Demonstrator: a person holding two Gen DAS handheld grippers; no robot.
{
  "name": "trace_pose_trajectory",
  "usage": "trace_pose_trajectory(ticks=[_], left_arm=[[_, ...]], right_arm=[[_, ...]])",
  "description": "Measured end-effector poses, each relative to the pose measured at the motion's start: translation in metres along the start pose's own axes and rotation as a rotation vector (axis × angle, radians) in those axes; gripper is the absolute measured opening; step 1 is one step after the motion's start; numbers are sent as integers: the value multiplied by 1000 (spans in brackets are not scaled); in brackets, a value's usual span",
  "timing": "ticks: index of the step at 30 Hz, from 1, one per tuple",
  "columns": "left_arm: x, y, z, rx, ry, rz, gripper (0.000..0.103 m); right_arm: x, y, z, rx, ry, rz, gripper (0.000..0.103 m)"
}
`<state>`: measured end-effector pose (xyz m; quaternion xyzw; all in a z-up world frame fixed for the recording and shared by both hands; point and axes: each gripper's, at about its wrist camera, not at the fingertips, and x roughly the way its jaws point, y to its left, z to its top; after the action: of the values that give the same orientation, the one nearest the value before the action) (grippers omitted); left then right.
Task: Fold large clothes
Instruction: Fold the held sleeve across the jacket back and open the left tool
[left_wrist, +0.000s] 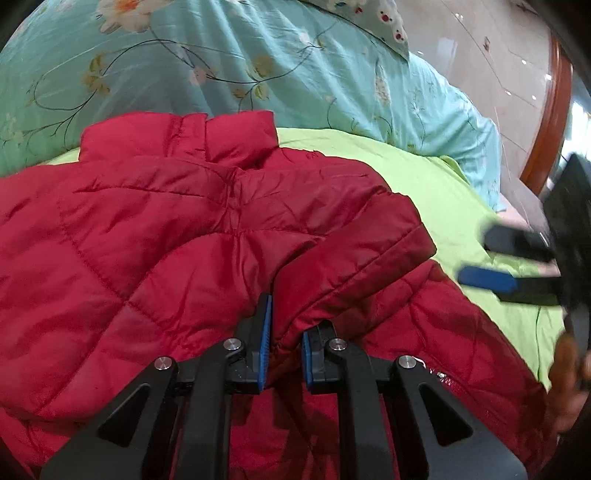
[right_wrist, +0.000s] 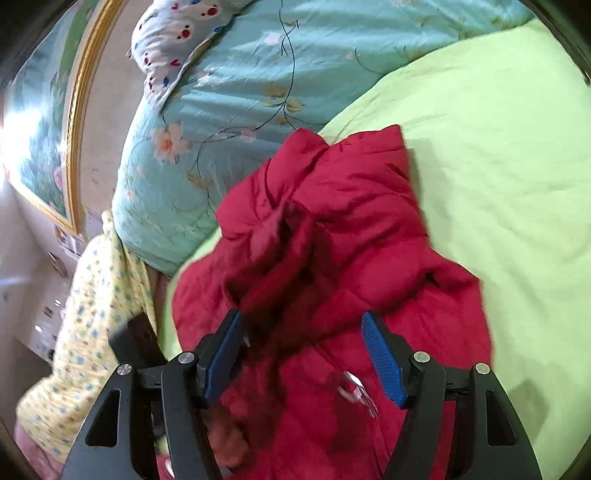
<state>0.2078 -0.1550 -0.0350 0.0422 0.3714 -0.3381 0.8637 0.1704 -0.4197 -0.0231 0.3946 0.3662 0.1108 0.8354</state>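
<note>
A red quilted puffer jacket (left_wrist: 192, 236) lies on a lime green bed sheet (left_wrist: 424, 184), collar at the far end. My left gripper (left_wrist: 286, 332) is shut on a fold of the jacket's sleeve cuff, the fabric pinched between its blue pads. My right gripper (right_wrist: 303, 350) is open and hovers just above the jacket (right_wrist: 351, 229), nothing between its fingers. It also shows at the right edge of the left wrist view (left_wrist: 495, 258), blurred, over the sheet beside the jacket.
A teal floral quilt (left_wrist: 221, 59) is piled behind the jacket, with a spotted pillow (right_wrist: 170, 40) on it. A yellow patterned sleeve (right_wrist: 88, 321) is at the left. A framed picture (right_wrist: 48, 147) hangs on the wall.
</note>
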Motion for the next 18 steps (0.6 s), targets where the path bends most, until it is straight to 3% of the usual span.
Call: trace_pose_trajectory(ticks=[6, 7, 9, 11, 13, 15, 18], left_arm=[[5, -7, 0, 38, 9, 29, 12], [5, -7, -1, 40, 12, 34, 12], [8, -7, -2, 39, 20, 40, 13], [7, -7, -2, 43, 22, 35, 14], [5, -7, -2, 40, 31, 23, 25], [0, -6, -3, 28, 38, -6, 43], [-14, -4, -7, 23, 33, -26, 47]], right_arm=[[50, 0, 21, 49, 76, 65, 70], [59, 2, 23, 44, 91, 77, 65], [64, 5, 27, 19, 94, 52, 31], [64, 6, 28, 11, 95, 39, 27], [62, 10, 28, -23, 88, 15, 18], [57, 12, 25, -50, 78, -10, 12], [48, 8, 25, -49, 56, -12, 10]])
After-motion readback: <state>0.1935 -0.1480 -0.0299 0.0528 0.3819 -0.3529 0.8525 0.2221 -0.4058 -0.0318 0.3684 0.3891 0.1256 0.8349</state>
